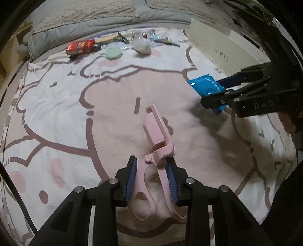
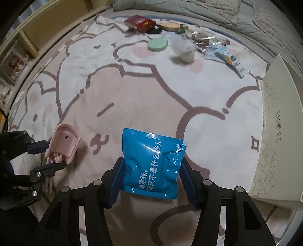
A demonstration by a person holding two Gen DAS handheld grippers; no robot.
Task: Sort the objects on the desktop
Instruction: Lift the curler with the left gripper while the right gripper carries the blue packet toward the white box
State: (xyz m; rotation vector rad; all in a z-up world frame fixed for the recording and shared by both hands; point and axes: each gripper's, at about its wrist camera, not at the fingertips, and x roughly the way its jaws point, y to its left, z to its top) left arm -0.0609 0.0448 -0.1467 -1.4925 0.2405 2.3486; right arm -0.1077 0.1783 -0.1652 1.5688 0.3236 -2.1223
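Observation:
My left gripper (image 1: 151, 162) is shut on a pink eyelash curler (image 1: 157, 143), its handles between the blue pads, its head pointing forward above the bed sheet. It also shows in the right wrist view (image 2: 63, 143) at the left. My right gripper (image 2: 152, 162) is shut on a blue foil packet (image 2: 151, 162) with white Chinese text, held above the sheet. The left wrist view shows that packet (image 1: 207, 85) and right gripper (image 1: 217, 90) at the right.
A cream shoe box (image 2: 278, 136) stands at the right edge. At the far end lie a red box (image 2: 140, 22), a green round case (image 2: 158, 44), a white fluffy item (image 2: 184, 49), a tube (image 2: 232, 59), tape and wrappers. A grey quilt (image 1: 94, 17) borders the back.

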